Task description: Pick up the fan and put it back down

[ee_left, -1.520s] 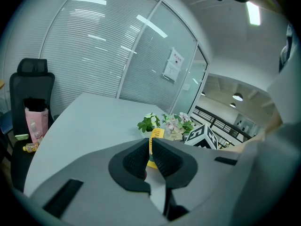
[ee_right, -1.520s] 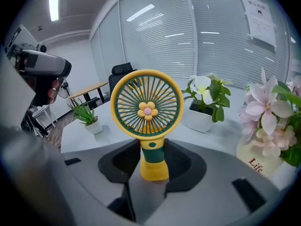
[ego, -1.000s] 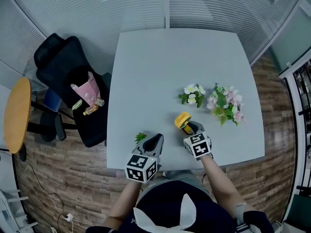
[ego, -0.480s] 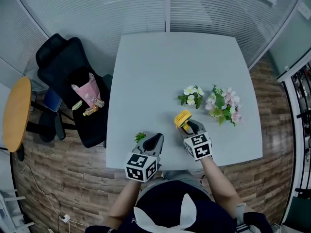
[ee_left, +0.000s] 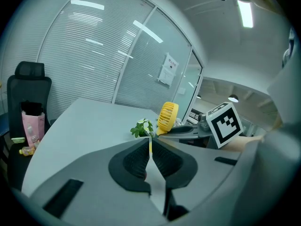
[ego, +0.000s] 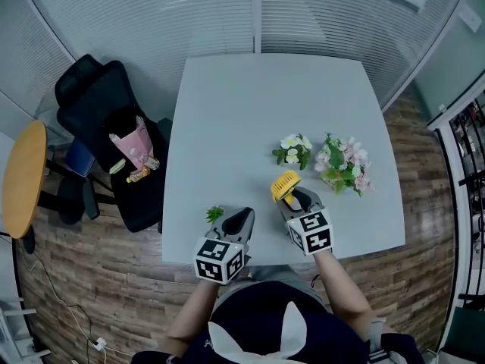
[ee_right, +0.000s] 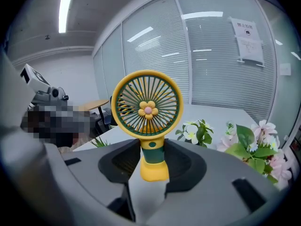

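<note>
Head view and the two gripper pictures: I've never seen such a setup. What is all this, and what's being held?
No robot here: a person holds a two-jaw gripper in each hand; the cubes with square markers belong to them. The head view comes from a camera on the person's head, looking down at a grey table. On it are white flowers and pink flowers. The other two views come from cameras riding on the grippers. The right gripper is closed on the handle of a yellow fan. The left gripper has its jaws together, with a small green sprig close by its tips; whether it pinches the stem I can't tell.
</note>
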{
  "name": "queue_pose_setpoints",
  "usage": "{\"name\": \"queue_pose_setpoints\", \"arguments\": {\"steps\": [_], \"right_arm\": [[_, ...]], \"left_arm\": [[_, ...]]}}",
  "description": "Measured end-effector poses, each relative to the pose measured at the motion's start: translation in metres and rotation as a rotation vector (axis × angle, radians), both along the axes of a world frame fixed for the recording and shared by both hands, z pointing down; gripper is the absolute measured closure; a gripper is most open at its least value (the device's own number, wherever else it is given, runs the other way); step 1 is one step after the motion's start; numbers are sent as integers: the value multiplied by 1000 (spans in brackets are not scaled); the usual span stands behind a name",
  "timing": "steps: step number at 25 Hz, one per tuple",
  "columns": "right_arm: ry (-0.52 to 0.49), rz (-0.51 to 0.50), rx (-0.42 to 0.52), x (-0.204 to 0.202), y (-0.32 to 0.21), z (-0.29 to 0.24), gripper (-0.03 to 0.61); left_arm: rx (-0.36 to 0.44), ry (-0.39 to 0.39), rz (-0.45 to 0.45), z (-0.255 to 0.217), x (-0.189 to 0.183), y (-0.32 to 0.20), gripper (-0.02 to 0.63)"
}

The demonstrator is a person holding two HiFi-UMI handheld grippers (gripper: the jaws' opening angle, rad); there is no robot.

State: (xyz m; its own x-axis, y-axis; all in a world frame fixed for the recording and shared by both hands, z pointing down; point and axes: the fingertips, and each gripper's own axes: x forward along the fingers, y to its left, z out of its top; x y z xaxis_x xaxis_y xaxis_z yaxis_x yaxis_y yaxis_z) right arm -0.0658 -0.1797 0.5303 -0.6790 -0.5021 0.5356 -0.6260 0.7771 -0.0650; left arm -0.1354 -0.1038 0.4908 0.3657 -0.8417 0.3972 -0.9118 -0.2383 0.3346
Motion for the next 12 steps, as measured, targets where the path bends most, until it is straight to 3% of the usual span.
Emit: {"name": "queue_pose_setpoints", "arguments": {"steps": [12], "right_arm": [[-70, 3, 45, 9, 15, -43, 414]], "left_arm": [[13, -1, 32, -8, 11, -3, 581]]}}
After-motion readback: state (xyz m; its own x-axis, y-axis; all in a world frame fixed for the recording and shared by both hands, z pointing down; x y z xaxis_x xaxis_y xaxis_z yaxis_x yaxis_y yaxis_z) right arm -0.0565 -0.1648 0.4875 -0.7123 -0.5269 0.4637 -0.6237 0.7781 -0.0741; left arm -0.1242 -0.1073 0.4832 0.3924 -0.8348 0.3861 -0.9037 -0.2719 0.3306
